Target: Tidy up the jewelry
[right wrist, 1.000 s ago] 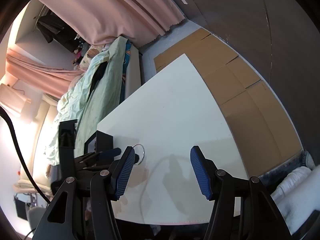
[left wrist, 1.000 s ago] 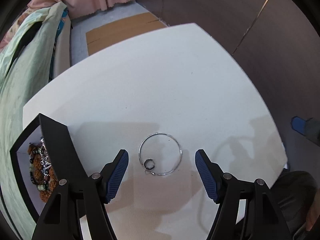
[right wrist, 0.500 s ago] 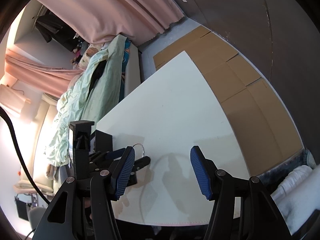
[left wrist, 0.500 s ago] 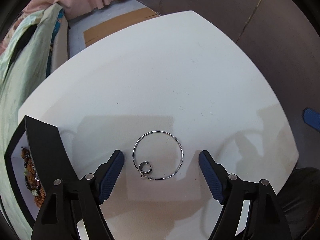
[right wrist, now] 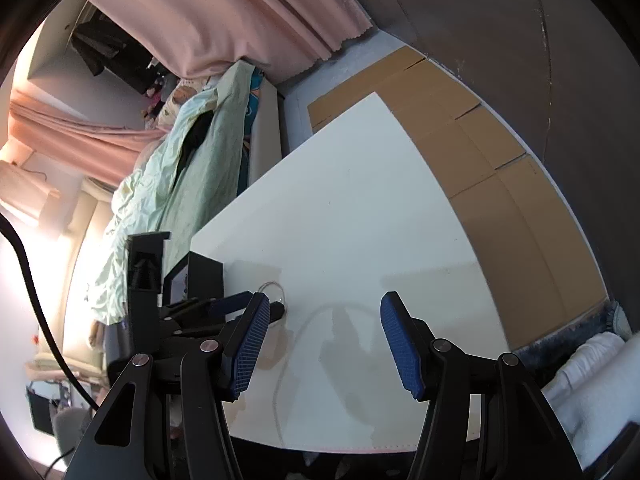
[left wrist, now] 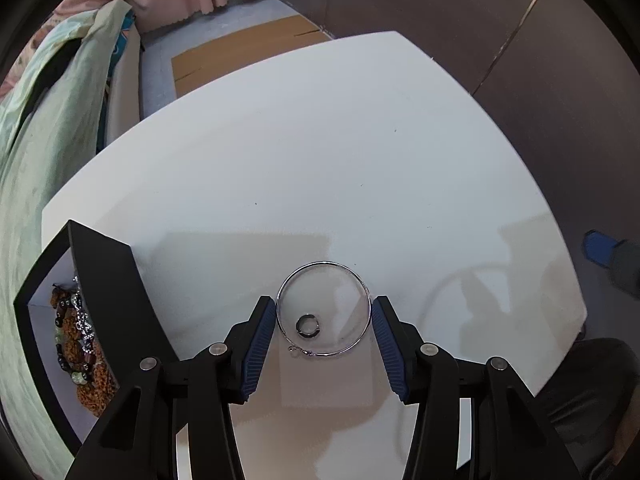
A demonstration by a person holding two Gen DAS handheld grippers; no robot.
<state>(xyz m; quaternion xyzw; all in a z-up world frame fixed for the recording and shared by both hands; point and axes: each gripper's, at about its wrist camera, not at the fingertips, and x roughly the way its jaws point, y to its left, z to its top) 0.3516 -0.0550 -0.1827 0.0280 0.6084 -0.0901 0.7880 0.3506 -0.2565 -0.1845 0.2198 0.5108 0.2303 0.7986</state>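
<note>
Compared with 0.5 s earlier, the left gripper [left wrist: 323, 314] had narrowed its jaws: the 2 blue pads, which had stood well apart from the silver bangle [left wrist: 322, 308], now sat against its outer left and right edges. Whether they were actually pressing the wire or only touching it could not be told, and the bangle lay flat on the white table [left wrist: 320, 160]. The gripper had also come closer, so the hoop looked larger between the fingers. A small dark ring [left wrist: 307, 325] lay inside the bangle, toward its near-left part, as it had in the earlier frames. The right gripper [right wrist: 320, 332] had not changed; its pads were spread wide over bare tabletop with nothing between them.

The left wrist view alone showed the bangle whole, with its clasp at the near edge, the small ring, and the inside of the black box [left wrist: 104, 300] at the table's left edge, where beaded bracelets [left wrist: 76, 352] in brown, black and green lay heaped. It also caught a blue pad of the right gripper at the far right.

The right wrist view showed only an arc of the bangle [right wrist: 272, 289] past the left gripper's fingers [right wrist: 228, 303], and the box [right wrist: 204, 276] from outside. It added the pink curtain [right wrist: 224, 20], the green bedding [right wrist: 180, 160] and brown cardboard [right wrist: 500, 184] beyond the table.
</note>
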